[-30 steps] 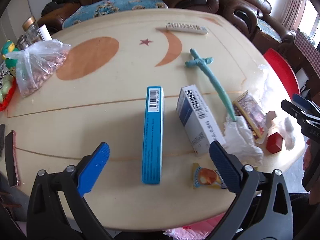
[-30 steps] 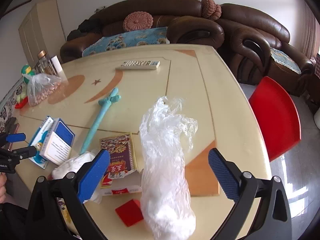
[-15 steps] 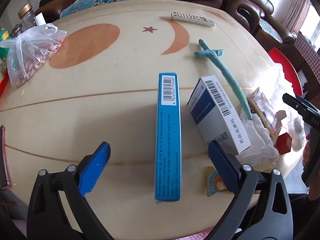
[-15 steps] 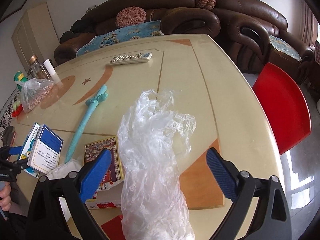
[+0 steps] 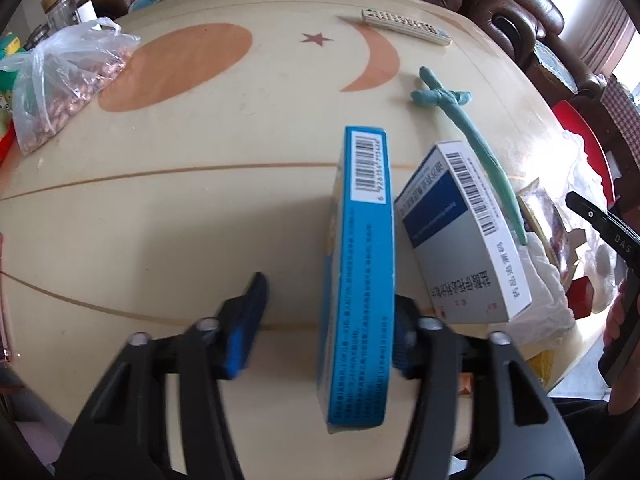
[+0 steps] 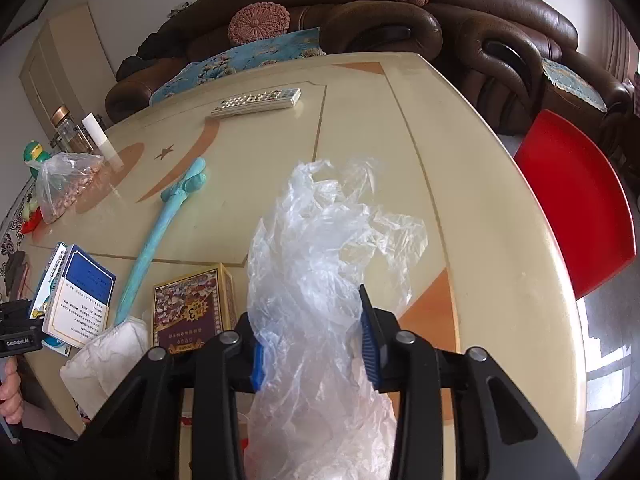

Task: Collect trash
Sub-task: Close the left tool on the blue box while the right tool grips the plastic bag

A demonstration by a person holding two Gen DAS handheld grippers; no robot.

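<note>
- On the counter (image 5: 168,208), near its front edge, a blue box (image 5: 360,280) stands on its long side between the closing jaws of the left gripper (image 5: 324,324); right pad touches, left pad not yet.
- Judgement: light, stiff cardboard; grip across the flat faces, mid-length.
- Right gripper (image 6: 312,344) jaws closing around a clear plastic bag (image 6: 320,256): soft, slippery; pinch gathered film.

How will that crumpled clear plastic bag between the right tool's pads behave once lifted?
The crumpled clear plastic bag is thin and wrinkled, so it is likely floppy and very light. Its glossy film may slip, though the closing right tool already bunches it.
</note>
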